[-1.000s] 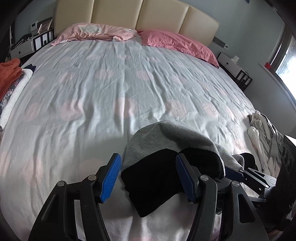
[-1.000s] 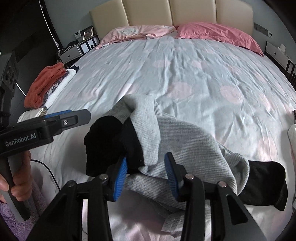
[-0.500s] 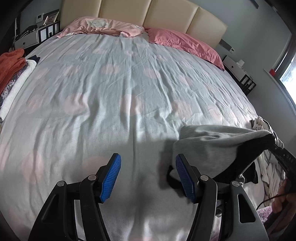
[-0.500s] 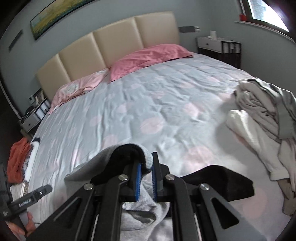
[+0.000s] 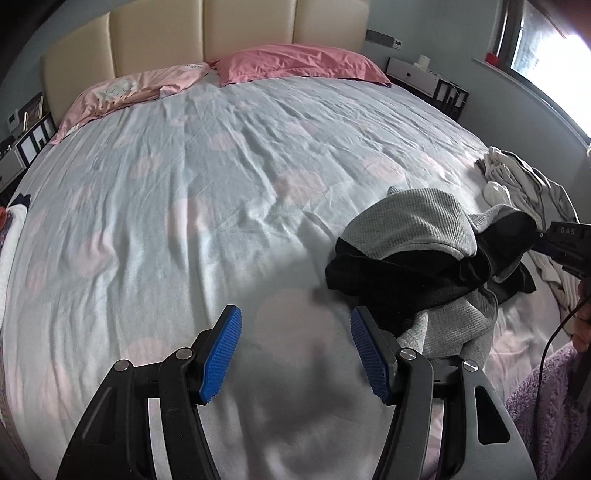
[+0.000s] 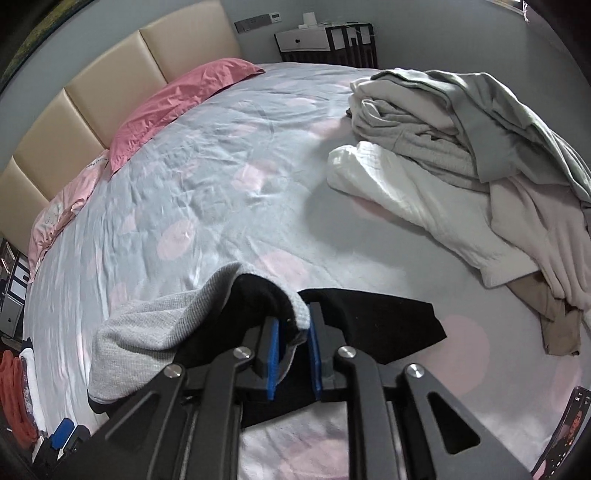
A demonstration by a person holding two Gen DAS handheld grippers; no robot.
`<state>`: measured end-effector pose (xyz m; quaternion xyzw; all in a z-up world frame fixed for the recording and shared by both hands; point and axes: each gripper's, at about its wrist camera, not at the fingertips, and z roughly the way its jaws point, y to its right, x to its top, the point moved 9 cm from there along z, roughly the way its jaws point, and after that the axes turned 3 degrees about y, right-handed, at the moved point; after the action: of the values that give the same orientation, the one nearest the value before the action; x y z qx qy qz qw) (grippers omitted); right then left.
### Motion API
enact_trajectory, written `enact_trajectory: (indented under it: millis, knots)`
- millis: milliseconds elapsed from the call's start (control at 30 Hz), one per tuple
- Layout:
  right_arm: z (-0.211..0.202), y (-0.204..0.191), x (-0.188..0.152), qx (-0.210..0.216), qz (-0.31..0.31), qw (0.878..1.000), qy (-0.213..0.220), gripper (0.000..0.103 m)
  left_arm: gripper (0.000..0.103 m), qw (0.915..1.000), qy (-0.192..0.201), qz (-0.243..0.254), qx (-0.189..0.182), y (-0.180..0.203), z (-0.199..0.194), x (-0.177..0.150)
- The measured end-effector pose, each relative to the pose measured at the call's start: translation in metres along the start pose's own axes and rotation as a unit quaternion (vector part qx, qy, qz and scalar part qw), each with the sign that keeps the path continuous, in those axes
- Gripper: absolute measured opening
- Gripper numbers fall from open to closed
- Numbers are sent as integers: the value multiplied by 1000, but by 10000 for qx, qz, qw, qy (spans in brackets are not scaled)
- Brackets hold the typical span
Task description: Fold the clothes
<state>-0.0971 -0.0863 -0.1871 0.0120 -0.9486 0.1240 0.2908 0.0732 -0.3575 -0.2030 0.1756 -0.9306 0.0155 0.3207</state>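
My right hand-held gripper point(image 6: 292, 345) is closed narrow on the edge of the grey and black garment point(image 6: 155, 343); the blue pads point(image 6: 272, 360) press a fold of grey knit with black lining between them. The garment hangs from this grip and the rest of it lies crumpled on the bed point(image 6: 207, 192), with one black part spread flat to the right of my fingers.

My left hand-held gripper point(image 5: 295, 354) is wide open and holds nothing. Its blue pads point(image 5: 221, 354) stand well apart above the bare sheet. The garment point(image 5: 417, 236) lies just beside its right finger, in a heap on the near right part of the bed point(image 5: 184, 184). At the right edge of this view I see the black body of my right hand-held gripper point(image 5: 565, 245) with white letters that look like "DAS"; I cannot read more.

The sheet is pale blue with pink round spots. Two pink pillows point(image 5: 295, 64) lie against the beige headboard point(image 5: 240, 33). A pile of white and grey clothes point(image 6: 461, 147) sits on the far right side of the bed, apart from the garment I hold. An orange folded cloth point(image 6: 14, 398) is at the left edge. A phone point(image 6: 569, 432) with a lit screen lies at the lower right corner; its text is too small to read.
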Motion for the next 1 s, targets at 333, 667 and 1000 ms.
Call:
enact_trajectory:
  millis: [333,667,1000]
  knots:
    - [-2,-91,-53,1249,-1416,9800,-628,46,63,9985,-29,513,-189,41,26,15]
    - [42,-93,-88,930,-1288,9771,-1417,40,63,9991,-252,90,-325,55,70,25]
    - [35,-109,-78,1137,-1529,9765,-1003,13,19,9987,307,-227,-339,63,53,50]
